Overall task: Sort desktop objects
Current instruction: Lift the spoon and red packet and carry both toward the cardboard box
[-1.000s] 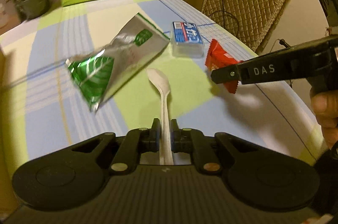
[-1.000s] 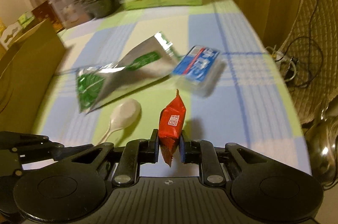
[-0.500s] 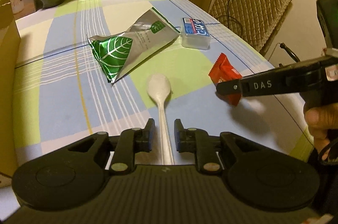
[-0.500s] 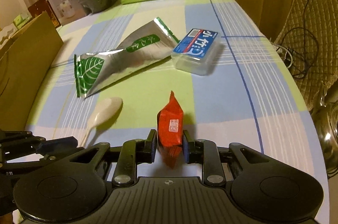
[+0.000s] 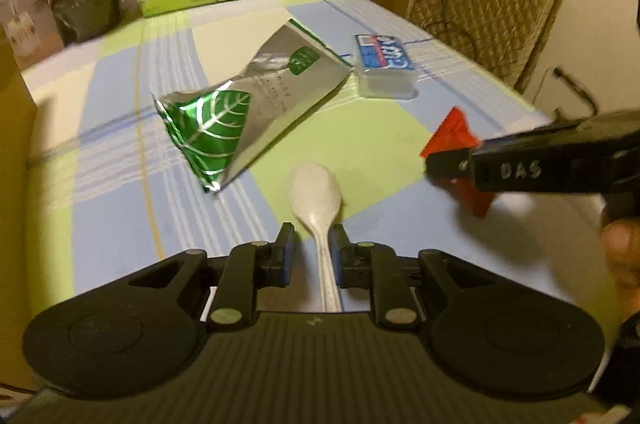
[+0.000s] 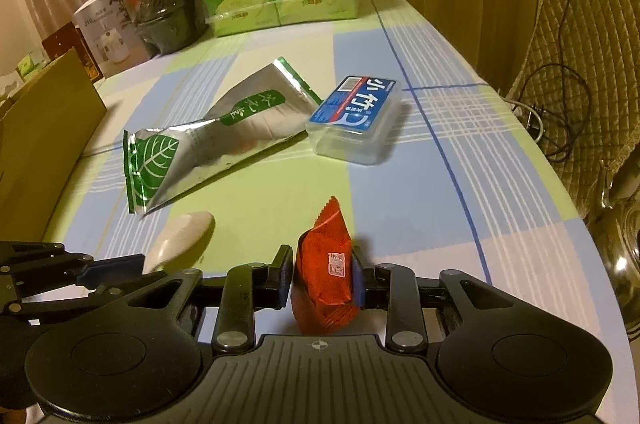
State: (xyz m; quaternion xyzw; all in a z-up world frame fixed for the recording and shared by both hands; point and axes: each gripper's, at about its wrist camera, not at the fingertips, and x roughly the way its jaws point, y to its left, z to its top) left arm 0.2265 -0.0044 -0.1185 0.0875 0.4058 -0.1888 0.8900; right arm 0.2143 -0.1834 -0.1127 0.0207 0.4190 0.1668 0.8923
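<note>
Straddling a white spoon [image 5: 317, 198] with parted fingers, the left tool [image 5: 313, 244] sits beside the right tool [image 6: 322, 270], clamped on a red snack packet [image 6: 326, 264].

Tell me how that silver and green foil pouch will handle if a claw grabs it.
The foil pouch looks crumpled and flat, so it is probably light and floppy, sagging from a single pinch. Its glossy film may slip. Pushed, it would likely slide across the tablecloth, not roll.

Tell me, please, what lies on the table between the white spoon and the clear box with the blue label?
Nothing lies there: between the white spoon and the clear box only bare tablecloth shows in the left wrist view. The foil pouch lies off to the side.
</note>
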